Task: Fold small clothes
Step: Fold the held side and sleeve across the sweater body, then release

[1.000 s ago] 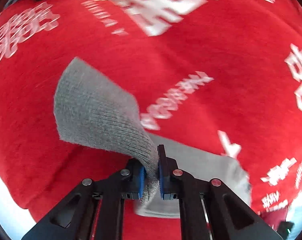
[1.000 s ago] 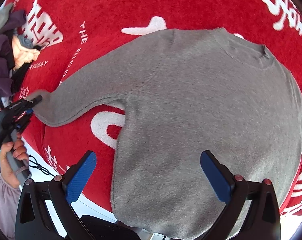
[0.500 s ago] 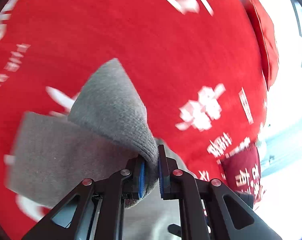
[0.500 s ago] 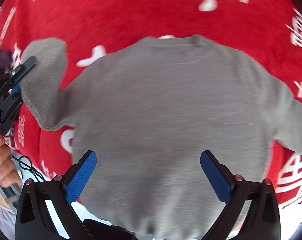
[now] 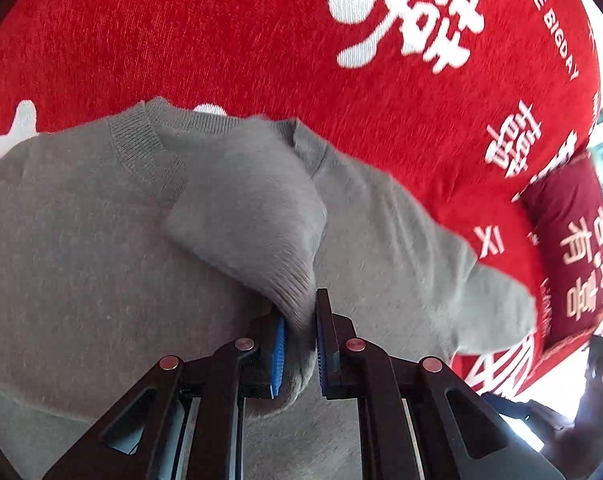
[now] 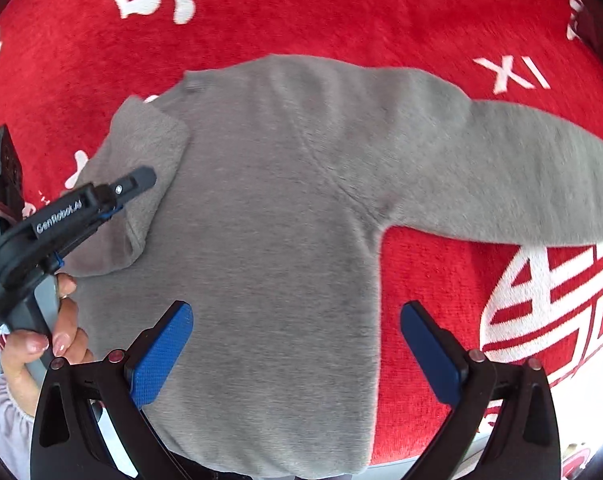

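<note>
- The grey sweater (image 6: pixel 285 240) lay flat on the red cloth (image 6: pixel 341 12) printed with white characters.
- The left gripper (image 5: pixel 299 334) had its fingers clamped on the sleeve cuff (image 5: pixel 293 292), which it held over the sweater's chest near the collar (image 5: pixel 141 140).
- The right gripper (image 6: pixel 297 344) hung with fingers spread wide above the hem, gripping nothing.
- The other sleeve (image 6: pixel 521 184) lay stretched out to the right.

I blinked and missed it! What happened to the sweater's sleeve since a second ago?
The left gripper, clamped on the cuff throughout, carried the left sleeve from stretched out sideways to folded over the gray sweater. The right gripper stayed open above the sweater, and the other sleeve stayed spread on the red cloth.
</note>
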Available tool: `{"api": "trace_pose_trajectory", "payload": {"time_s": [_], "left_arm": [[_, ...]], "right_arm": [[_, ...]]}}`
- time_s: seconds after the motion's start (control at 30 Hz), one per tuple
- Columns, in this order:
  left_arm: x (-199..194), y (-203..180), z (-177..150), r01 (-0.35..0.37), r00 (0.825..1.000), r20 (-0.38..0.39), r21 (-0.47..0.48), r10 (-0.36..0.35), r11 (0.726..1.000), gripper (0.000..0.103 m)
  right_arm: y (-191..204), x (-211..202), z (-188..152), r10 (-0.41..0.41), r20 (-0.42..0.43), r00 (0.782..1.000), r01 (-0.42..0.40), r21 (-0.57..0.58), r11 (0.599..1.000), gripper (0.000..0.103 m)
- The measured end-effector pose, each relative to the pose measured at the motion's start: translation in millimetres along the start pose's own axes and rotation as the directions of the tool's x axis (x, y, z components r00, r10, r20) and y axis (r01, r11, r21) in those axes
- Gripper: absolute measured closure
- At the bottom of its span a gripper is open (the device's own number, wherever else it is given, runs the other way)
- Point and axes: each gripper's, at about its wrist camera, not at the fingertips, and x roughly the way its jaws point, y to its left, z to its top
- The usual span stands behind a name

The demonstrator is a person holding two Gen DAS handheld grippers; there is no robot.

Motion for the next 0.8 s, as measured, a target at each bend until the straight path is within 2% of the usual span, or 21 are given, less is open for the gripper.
{"api": "trace_pose_trajectory", "payload": {"time_s": [0.03, 0.1, 0.13, 0.23, 0.33, 0.43, 0.5, 0.57, 0.63, 0.7, 0.73, 0.77, 0.8], "left_arm": [[-4.7, -2.8, -0.5, -0.021, 1.0, -0.005, 0.018, 0.021, 1.0, 0.082], [-18.4, -6.4, -0.4, -0.058, 0.998, 0.014, 0.042, 0.057, 0.997, 0.026], [-29.3, -4.9, -1.1, -0.075, 0.996, 0.043, 0.053, 0.073, 0.996, 0.019], [-63.8, 11.4, -2.6, -0.119, 0.99, 0.091, 0.086, 0.111, 0.989, 0.018], [-90.0, 43.8, 1.1, -0.202, 0.974, 0.121, 0.081, 0.191, 0.976, 0.018], [-103.9, 98.2, 12.0, -0.293, 0.951, 0.114, 0.019, 0.289, 0.956, 0.018], [-111.2, 138.7, 13.7, -0.326, 0.94, 0.09, -0.037, 0.328, 0.945, 0.018], [-109.5, 175.1, 18.9, -0.36, 0.929, 0.055, -0.093, 0.365, 0.929, 0.018], [-102.7, 196.6, 21.4, -0.399, 0.914, 0.026, -0.12, 0.405, 0.909, 0.018], [-92.1, 207.3, 22.7, -0.434, 0.899, 0.003, -0.131, 0.439, 0.891, 0.018], [-90.7, 212.2, 21.9, -0.44, 0.896, -0.003, -0.136, 0.444, 0.887, 0.018], [-89.6, 216.1, 21.1, -0.437, 0.898, -0.009, -0.145, 0.441, 0.887, 0.018], [-89.7, 218.6, 20.1, -0.43, 0.901, -0.012, -0.152, 0.433, 0.89, 0.018]], "right_arm": [[-5.8, 0.1, 0.0, 0.001, 0.004, 1.0, -0.001, 0.001, 1.0, 0.0], [-3.4, -1.7, 3.7, 0.005, 0.015, 1.0, -0.005, 0.0, 1.0, 0.0], [0.8, -2.8, 5.1, 0.006, 0.021, 1.0, -0.006, -0.003, 1.0, 0.0], [17.5, -8.6, 12.5, 0.005, 0.049, 0.999, -0.004, -0.038, 0.999, 0.0], [45.0, -9.7, 21.1, 0.004, 0.078, 0.997, 0.005, -0.105, 0.994, 0.0], [88.9, -4.0, 30.7, -0.002, 0.112, 0.994, 0.025, -0.204, 0.979, 0.0], [116.5, 3.9, 36.1, -0.018, 0.136, 0.991, 0.055, -0.275, 0.96, 0.0], [149.2, 19.3, 42.4, -0.08, 0.164, 0.983, 0.136, -0.37, 0.919, 0.0], [176.4, 40.2, 47.6, -0.158, 0.188, 0.969, 0.229, -0.46, 0.858, 0.0], [195.5, 67.0, 53.5, -0.261, 0.212, 0.942, 0.335, -0.535, 0.776, 0.002], [196.6, 76.2, 55.5, -0.296, 0.222, 0.929, 0.37, -0.555, 0.745, 0.012], [195.0, 80.5, 59.0, -0.313, 0.229, 0.922, 0.388, -0.56, 0.732, 0.04], [189.1, 80.4, 63.3, -0.31, 0.223, 0.924, 0.382, -0.548, 0.744, 0.059]]}}
